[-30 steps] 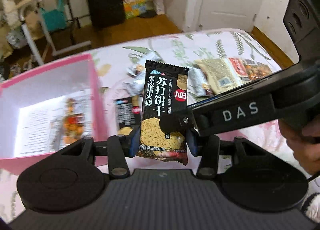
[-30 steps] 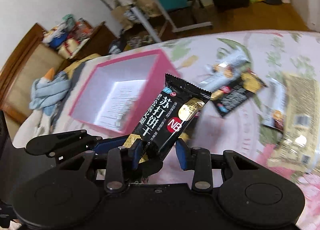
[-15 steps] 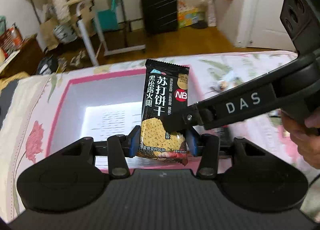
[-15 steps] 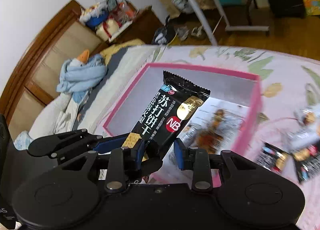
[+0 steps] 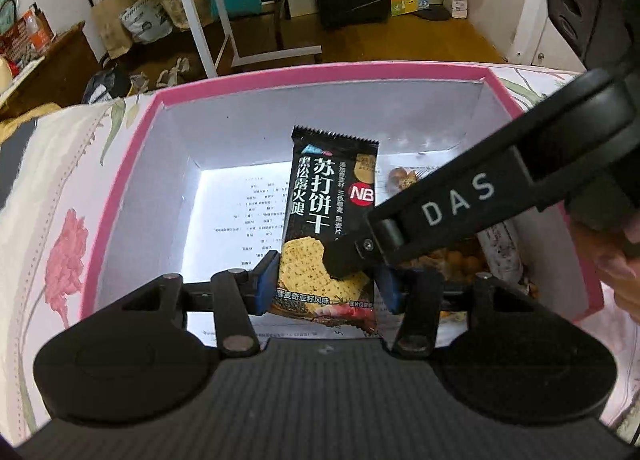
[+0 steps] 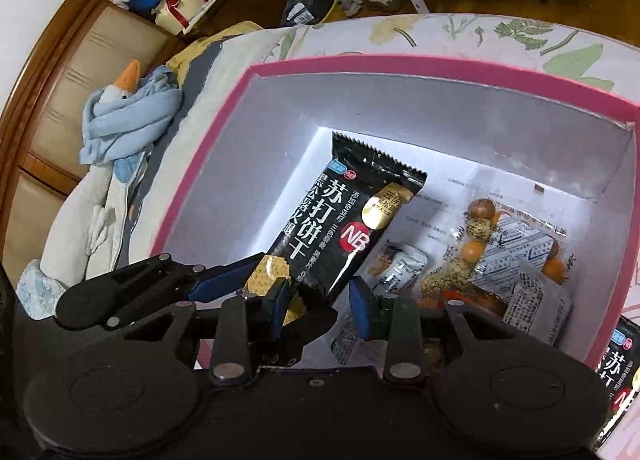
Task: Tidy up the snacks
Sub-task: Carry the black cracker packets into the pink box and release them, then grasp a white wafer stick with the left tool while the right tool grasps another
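Two hand-held grippers meet on one snack. The left hand-held gripper (image 5: 326, 286) has its blue-padded fingers (image 5: 267, 280) clamped on the lower end of a black foil cracker packet with white Chinese lettering (image 5: 326, 215), holding it upright. The right hand-held gripper (image 6: 320, 298) reaches in from the right; its fingers stand apart on either side of the packet's lower end, and its right pad (image 6: 360, 306) is clear of the wrapper.

The packet hangs over the open pink-rimmed cardboard box with white inner walls (image 5: 132, 163), above the floor of the box, which is lined with a printed white sheet (image 5: 240, 211). Several wrapped snacks lie on the right side of the box floor, among them a clear printed bag of round brown and speckled pieces (image 6: 516, 244). Another black cracker packet (image 6: 618, 376) lies outside the box, just beside its right wall. The box rests on a floral bedspread (image 5: 52, 227).
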The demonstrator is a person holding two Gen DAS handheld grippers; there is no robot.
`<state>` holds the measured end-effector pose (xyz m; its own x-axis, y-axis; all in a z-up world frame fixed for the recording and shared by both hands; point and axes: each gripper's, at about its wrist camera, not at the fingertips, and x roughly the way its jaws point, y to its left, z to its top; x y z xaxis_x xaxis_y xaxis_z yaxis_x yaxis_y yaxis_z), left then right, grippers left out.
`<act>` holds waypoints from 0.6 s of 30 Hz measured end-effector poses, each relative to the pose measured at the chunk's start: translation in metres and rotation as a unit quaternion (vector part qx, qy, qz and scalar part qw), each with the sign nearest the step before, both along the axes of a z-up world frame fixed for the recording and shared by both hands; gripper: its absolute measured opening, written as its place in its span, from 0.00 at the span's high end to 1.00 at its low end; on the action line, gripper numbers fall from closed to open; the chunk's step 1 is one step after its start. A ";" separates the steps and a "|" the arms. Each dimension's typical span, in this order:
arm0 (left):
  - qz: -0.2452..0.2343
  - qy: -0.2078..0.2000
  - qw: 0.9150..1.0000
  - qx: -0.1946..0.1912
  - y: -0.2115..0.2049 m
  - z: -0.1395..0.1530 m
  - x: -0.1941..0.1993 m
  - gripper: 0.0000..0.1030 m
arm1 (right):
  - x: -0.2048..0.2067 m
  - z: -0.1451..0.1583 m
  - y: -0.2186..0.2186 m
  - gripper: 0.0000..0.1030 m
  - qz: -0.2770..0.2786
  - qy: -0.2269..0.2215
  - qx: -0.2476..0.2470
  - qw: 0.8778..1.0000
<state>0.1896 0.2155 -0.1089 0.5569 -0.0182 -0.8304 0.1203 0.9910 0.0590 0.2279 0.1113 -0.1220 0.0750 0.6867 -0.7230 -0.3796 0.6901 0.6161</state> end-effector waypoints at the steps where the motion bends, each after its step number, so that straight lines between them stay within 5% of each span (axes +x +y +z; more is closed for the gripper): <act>1: 0.005 0.000 1.000 0.001 0.000 -0.001 0.000 0.48 | -0.001 0.002 -0.002 0.61 0.000 -0.003 0.002 1.000; 9: 0.019 -0.015 0.999 -0.025 -0.002 0.017 -0.020 0.43 | -0.020 0.050 -0.052 0.61 -0.022 -0.046 0.003 0.999; 18: -0.048 -0.034 0.996 -0.072 -0.052 0.062 -0.064 0.44 | -0.066 0.078 -0.149 0.61 -0.066 -0.094 -0.018 0.993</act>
<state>0.1253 0.1636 -0.0472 0.6022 -0.1907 -0.7752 0.2155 0.9738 -0.0722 0.1618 -0.0380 -0.0441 0.2989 0.6353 -0.7121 -0.3897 0.7624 0.5166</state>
